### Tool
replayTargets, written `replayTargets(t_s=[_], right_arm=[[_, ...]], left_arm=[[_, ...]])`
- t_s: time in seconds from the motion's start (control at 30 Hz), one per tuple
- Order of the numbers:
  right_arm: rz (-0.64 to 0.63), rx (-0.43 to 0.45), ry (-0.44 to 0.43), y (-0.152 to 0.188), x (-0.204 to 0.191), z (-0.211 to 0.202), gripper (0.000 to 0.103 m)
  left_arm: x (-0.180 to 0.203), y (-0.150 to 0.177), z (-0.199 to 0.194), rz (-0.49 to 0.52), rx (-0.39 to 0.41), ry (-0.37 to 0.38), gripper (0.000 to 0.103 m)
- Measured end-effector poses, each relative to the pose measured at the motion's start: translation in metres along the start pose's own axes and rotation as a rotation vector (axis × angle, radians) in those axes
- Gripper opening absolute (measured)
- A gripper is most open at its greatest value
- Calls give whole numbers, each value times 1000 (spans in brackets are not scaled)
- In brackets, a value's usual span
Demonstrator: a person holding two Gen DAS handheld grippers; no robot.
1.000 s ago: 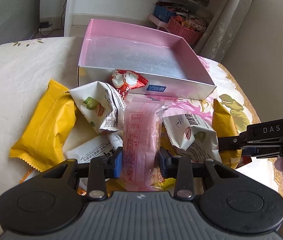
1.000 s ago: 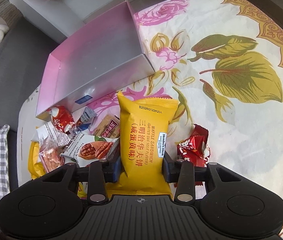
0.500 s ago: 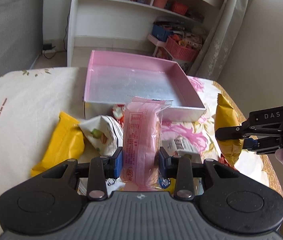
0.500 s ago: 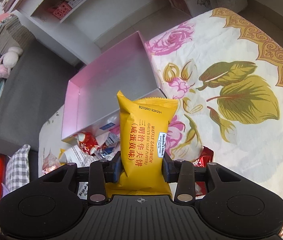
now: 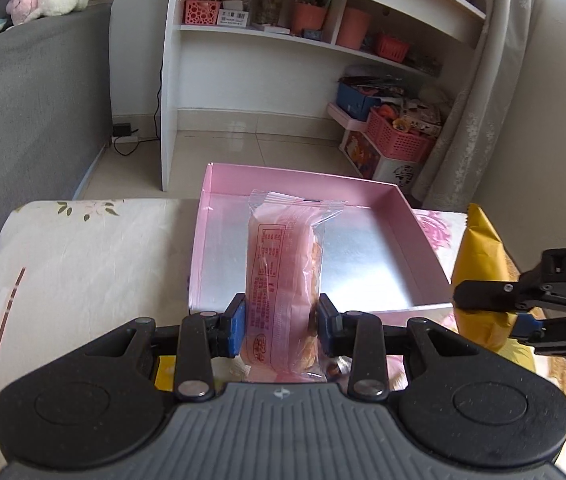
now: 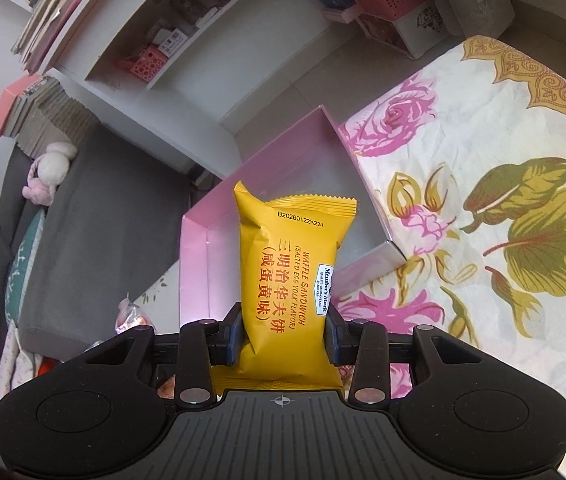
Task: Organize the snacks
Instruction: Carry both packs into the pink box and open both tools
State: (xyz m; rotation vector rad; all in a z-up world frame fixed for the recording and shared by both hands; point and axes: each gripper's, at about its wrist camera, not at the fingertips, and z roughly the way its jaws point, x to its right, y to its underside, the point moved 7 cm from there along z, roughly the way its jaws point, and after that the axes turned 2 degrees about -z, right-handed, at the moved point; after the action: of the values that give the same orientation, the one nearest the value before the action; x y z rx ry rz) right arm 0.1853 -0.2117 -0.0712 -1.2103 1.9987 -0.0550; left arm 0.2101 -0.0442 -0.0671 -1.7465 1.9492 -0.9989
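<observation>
My left gripper (image 5: 281,326) is shut on a pink clear-wrapped snack packet (image 5: 283,268) and holds it upright above the near side of the pink box (image 5: 219,184), whose silver floor is bare. My right gripper (image 6: 283,334) is shut on a yellow waffle sandwich packet (image 6: 291,264), raised over the box's near wall (image 6: 367,264). The right gripper (image 5: 523,312) and its yellow packet (image 5: 479,264) also show at the right of the left wrist view, beside the box's right wall.
The box sits on a table under a floral cloth (image 6: 503,184). A white shelf unit (image 5: 283,56) with pink baskets, a grey sofa (image 5: 31,112) and a curtain (image 5: 483,92) stand beyond the table. Another snack packet (image 6: 131,316) peeks out at the left.
Both grippers have lifted their packets up off the snack pile and moved them forward toward the pink box. The pile has dropped out of view below.
</observation>
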Motion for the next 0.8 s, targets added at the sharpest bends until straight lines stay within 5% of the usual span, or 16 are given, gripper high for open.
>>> replayTargets(t_s=[0.33, 0.8], right_arm=[[-123, 79, 36, -35, -17, 31, 38], [-221, 99, 75, -34, -18, 71, 38]], left_arm=[[-2, -17, 25, 14, 44, -51, 32], [-12, -13, 51, 56, 11, -119, 33]])
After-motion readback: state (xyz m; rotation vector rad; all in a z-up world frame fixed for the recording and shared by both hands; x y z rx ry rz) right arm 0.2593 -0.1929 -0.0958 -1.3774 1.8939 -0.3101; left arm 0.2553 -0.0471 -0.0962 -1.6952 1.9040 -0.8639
